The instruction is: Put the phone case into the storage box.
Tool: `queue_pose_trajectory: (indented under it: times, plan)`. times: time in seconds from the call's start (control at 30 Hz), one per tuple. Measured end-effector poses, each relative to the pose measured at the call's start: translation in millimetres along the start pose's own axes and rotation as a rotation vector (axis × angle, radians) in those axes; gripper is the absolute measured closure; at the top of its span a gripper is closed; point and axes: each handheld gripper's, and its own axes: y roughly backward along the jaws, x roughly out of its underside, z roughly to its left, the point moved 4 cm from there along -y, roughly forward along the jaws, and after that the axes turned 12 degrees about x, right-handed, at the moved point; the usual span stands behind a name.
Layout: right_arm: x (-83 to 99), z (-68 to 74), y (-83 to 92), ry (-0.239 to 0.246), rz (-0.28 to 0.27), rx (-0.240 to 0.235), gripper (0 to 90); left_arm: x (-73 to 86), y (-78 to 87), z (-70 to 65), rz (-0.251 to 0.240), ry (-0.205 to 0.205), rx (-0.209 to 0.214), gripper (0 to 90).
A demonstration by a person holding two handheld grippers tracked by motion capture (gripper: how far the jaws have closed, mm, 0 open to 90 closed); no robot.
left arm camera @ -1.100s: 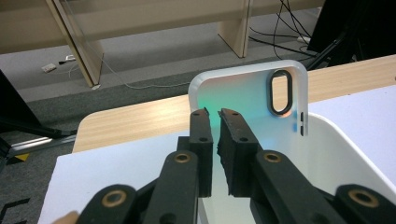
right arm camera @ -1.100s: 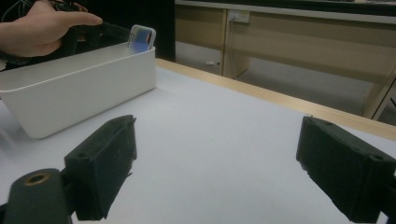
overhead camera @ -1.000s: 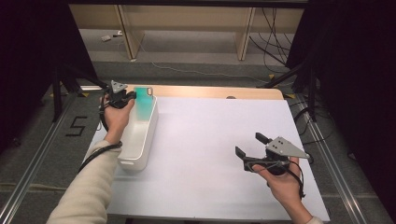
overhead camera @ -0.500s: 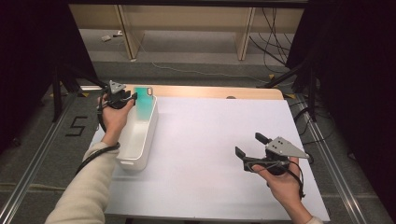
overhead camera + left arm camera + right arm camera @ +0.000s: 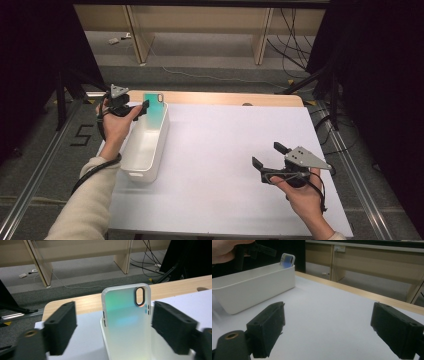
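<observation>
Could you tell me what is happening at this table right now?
A person works with two hand-held grippers. The left gripper has just been opening, its jaws apart on either side of a phone case standing upright at the far end of a white bin. The right gripper hangs open over the white table.

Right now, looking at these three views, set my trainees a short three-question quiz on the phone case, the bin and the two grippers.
1. True or false: the left gripper is clamped on the phone case.
2. Where does the phone case stand? A) flat on the table B) upright at the far end of the white bin C) in the right gripper
3. Fill in: the right gripper holds ____.

Key
1. False: its jaws have just been opening and stand clear of the case.
2. B
3. Nothing; its jaws are open above the white table.
</observation>
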Motion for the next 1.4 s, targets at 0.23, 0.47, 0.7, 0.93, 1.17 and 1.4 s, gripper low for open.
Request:
queue_pose_trajectory:
  times: [0.23, 0.47, 0.7, 0.93, 1.17, 1.4]
  plan:
    - [0.3, 0.0, -0.5, -0.004, 0.004, 0.002, 13.2, -2.7, 11.7, -6.6, 0.004, -0.003, 0.023, 0.0]
    - [0.3, -1.3, -0.9, -0.004, -0.001, 0.013, 13.2, -6.7, 28.1, -13.1, -0.006, -0.016, 0.048, 0.0]
    - [0.0, -0.4, -0.9, -0.012, 0.001, 0.007, 13.2, -3.1, 44.6, -22.2, -0.021, -0.027, 0.073, 0.0]
    - [0.5, -0.5, -1.0, -0.006, 0.007, 0.007, 13.2, 1.4, 57.4, -37.0, -0.036, -0.049, 0.098, 0.0]
    - [0.8, -1.9, -2.0, -0.006, -0.001, 0.011, 13.2, 7.2, 64.7, -54.2, -0.036, -0.06, 0.142, 0.0]
    - [0.8, -1.6, -2.4, -0.012, -0.003, 0.007, 13.2, 13.2, 72.4, -70.0, -0.034, -0.069, 0.185, 0.0]
